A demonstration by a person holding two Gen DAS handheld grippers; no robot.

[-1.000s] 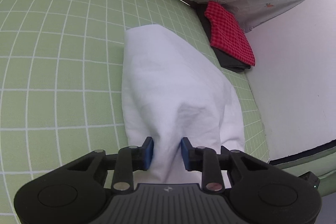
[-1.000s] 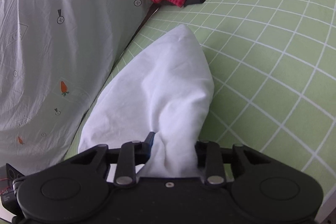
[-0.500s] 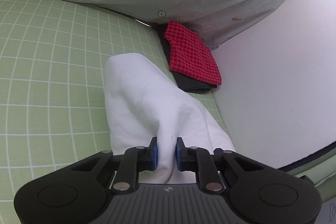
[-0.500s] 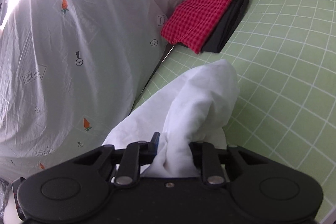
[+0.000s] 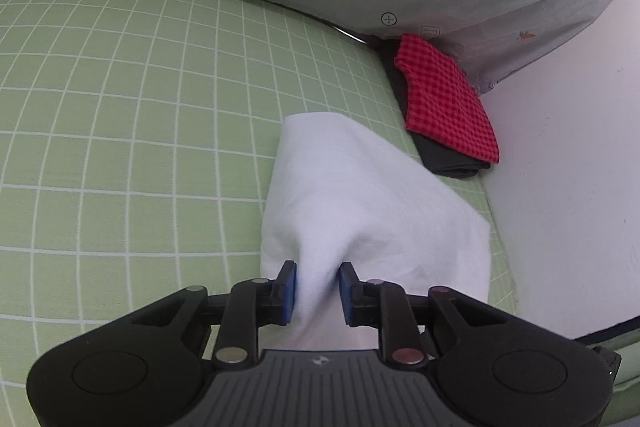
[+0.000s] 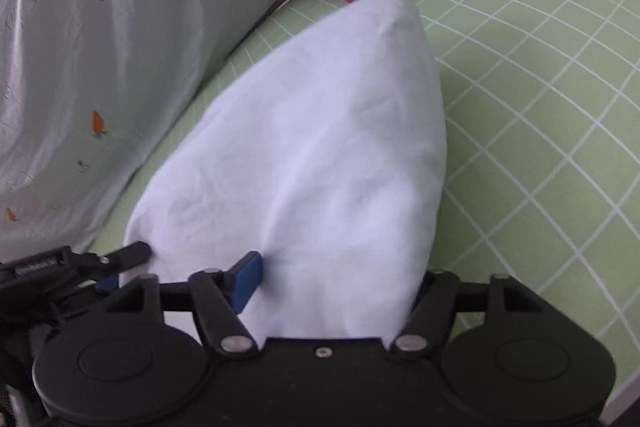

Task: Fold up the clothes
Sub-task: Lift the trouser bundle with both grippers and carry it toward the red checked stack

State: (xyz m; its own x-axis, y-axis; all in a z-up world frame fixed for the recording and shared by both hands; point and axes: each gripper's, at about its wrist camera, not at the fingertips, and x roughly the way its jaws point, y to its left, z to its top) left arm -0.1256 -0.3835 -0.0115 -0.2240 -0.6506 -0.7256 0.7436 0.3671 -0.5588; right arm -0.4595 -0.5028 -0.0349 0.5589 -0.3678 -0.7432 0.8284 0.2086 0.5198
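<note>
A white garment (image 5: 360, 203) lies folded on the green checked bed sheet (image 5: 120, 107), its far end near the stacked clothes. My left gripper (image 5: 318, 287) has its blue pads parted a little, with white cloth bunched between them. In the right wrist view the white garment (image 6: 320, 155) fills the middle. My right gripper (image 6: 332, 279) stands wide open, the cloth draped between its fingers; its right pad is hidden by cloth. The left gripper's tip (image 6: 132, 253) shows at the lower left of that view.
A folded red checked cloth (image 5: 444, 99) lies on a dark folded garment (image 5: 448, 163) in the bed's corner by the white wall (image 5: 568, 167). A pale quilt with carrot prints (image 6: 100, 67) runs along the bed's far side.
Both grippers have opened: the left pads, pinched on the cloth half a second ago, are now apart, and the right jaws have spread wide. The garment has dropped lower and flatter on the bed.
</note>
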